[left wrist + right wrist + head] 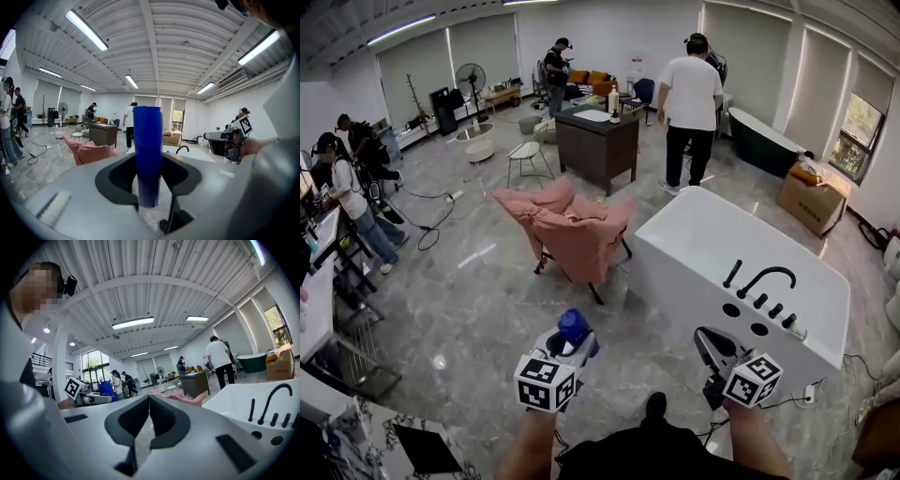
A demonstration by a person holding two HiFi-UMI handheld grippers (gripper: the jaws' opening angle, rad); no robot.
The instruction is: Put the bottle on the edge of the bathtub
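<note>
Left gripper (567,349) jaws grip blue bottle (148,154) upright; bathtub (675,281) lies fwd-right, prob. beyond reach. Right gripper (712,345), jaws shut & empty, is nearer it.

left gripper (571,345): held out low in front of the body, tipped slightly downward, jaws wide and clamped on the sides of an upright blue bottle (573,326)
left gripper, own view (149,165): the bottle fills the gap between the two pads
right gripper (709,339): held out about level, alongside the left one and well apart from it
right gripper, own view (149,414): jaws closed together, nothing between them
left forearm (528,448): bare, reaching forward from the bottom edge
right forearm (758,442): bare, reaching forward likewise
</note>
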